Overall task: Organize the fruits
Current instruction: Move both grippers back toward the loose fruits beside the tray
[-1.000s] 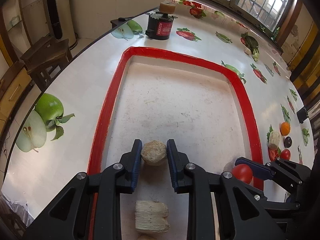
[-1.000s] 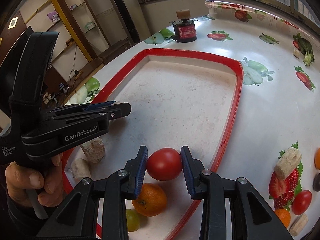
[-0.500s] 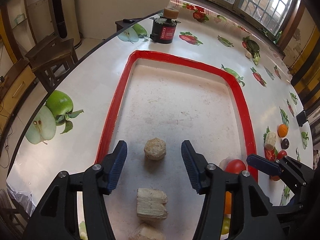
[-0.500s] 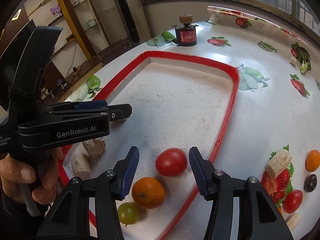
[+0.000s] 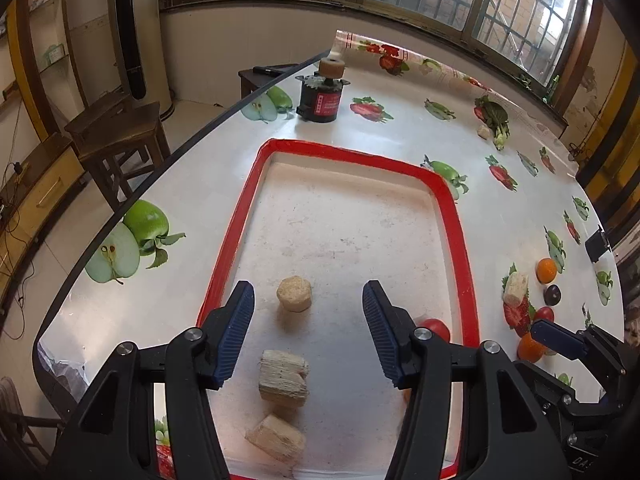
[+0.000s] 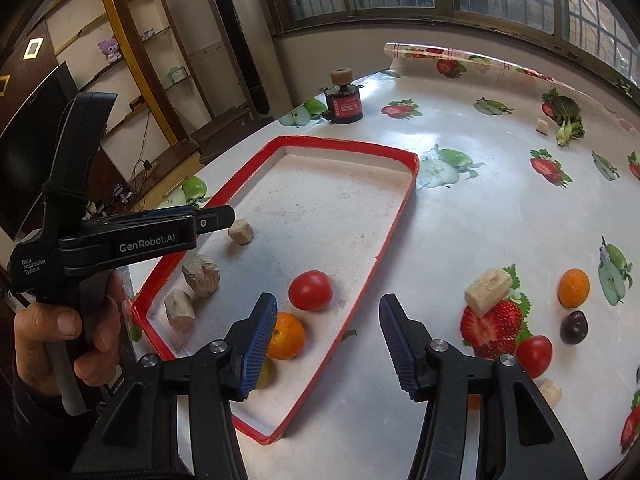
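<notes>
Table [image 6: 460, 216]: white cloth printed with fruit; bears the tray and the loose pieces still outside it.
Tray [image 5: 454, 216]: red-rimmed, shallow, white floor. Already holds three beige chunks along one side and fruit along the other.
Left gripper [image 5: 308, 326]: jaws apart, nothing between the pads; above the round beige chunk [image 5: 294, 293], which lies free on the tray floor.
Right gripper [image 6: 326, 346]: jaws apart, empty; above the tray rim nearest the camera. The tomato [image 6: 310, 290] lies free inside the tray, near the orange [image 6: 285, 335]; a green grape is partly hidden behind the left finger.
Step in hand: release complete on both sides, judged from both pieces lying clear of the pads; hands are free for the next pick.
Remaining outside: beige block [image 6: 487, 291], second orange [image 6: 573, 288], dark plum [image 6: 574, 327], second tomato [image 6: 534, 356], all grouped right of the tray.
Next move: carry the right gripper over this group, straddle one piece squarely, close, and lift clear of the rim. Round fruit is likely to roll if nudged off-centre.
</notes>
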Demonstrator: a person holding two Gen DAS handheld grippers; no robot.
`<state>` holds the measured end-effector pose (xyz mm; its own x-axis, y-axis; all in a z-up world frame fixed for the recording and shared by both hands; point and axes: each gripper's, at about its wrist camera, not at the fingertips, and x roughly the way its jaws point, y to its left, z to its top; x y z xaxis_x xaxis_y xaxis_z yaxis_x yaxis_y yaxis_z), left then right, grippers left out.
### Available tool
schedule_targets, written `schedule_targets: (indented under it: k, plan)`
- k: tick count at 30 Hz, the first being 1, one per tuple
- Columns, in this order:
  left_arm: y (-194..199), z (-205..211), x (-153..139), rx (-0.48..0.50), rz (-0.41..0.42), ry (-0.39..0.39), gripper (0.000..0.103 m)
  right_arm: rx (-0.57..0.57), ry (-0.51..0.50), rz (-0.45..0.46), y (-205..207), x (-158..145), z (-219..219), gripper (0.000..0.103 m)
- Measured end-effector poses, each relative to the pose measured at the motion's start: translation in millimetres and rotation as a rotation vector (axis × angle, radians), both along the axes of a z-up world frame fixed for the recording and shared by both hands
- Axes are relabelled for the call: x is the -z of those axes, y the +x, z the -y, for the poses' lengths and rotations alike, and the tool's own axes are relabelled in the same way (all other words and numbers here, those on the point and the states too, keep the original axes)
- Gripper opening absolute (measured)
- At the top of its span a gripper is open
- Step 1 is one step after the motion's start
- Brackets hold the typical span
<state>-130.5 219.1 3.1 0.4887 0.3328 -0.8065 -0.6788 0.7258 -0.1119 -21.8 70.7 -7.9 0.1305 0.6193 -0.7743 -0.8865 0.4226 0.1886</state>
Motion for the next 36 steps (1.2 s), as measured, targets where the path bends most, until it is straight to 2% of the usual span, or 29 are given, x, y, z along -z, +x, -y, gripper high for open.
schedule_targets:
  k: [5, 8, 14, 27, 29, 36]
  plan:
    - [0, 15, -12, 0.009, 0.021, 0.032, 0.055, 0.037, 0.027, 0.008, 6, -10, 21, 0.055]
    - [0, 24, -18, 0.022, 0.036, 0.033, 0.061, 0.057, 0.041, 0.021, 8, -17, 34, 0.056]
    - [0, 45, -28, 0.041, 0.051, 0.069, 0.064, 0.092, 0.059, 0.063, 12, -27, 54, 0.06]
    - [12, 93, -30, 0.094, 0.083, 0.137, 0.064, 0.225, 0.106, 0.118, 34, -33, 112, 0.07]
    - [15, 102, -28, 0.114, 0.1, 0.131, 0.064, 0.248, 0.107, 0.121, 39, -32, 122, 0.072]
    - [26, 131, -11, 0.197, 0.152, 0.022, 0.064, 0.329, 0.101, 0.154, 53, -23, 155, 0.076]
